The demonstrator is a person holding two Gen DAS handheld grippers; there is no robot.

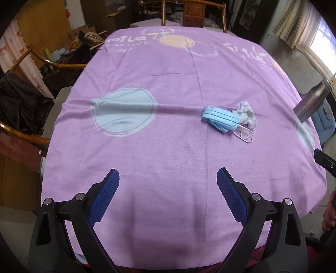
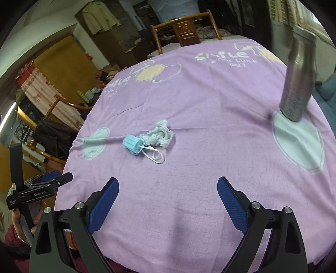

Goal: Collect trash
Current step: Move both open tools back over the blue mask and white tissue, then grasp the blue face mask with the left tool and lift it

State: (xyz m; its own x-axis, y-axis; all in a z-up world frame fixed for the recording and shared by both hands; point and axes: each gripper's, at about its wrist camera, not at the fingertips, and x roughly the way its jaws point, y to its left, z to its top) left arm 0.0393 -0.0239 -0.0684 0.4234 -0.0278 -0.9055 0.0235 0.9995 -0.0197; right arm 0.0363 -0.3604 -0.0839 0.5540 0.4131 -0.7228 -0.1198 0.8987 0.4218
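Note:
A folded blue face mask [image 1: 221,120] [image 2: 131,145] with white ear loops lies on the purple tablecloth [image 1: 168,105] [image 2: 210,136]. A crumpled white tissue [image 1: 246,113] [image 2: 160,134] touches its far right side. My left gripper [image 1: 168,178] hovers open over the near part of the cloth, with the trash ahead and to the right. My right gripper [image 2: 168,187] is open too, and the trash lies ahead to its left. Nothing sits between either pair of blue pads. The left gripper [image 2: 52,178] also shows at the left edge of the right wrist view, held by a hand.
A grey metal bottle [image 2: 298,77] [image 1: 310,103] stands upright near the table's right edge. Wooden chairs [image 1: 193,12] [image 2: 184,29] surround the round table, one on the left draped with a dark jacket [image 1: 21,100]. Boxes and clutter fill the room behind.

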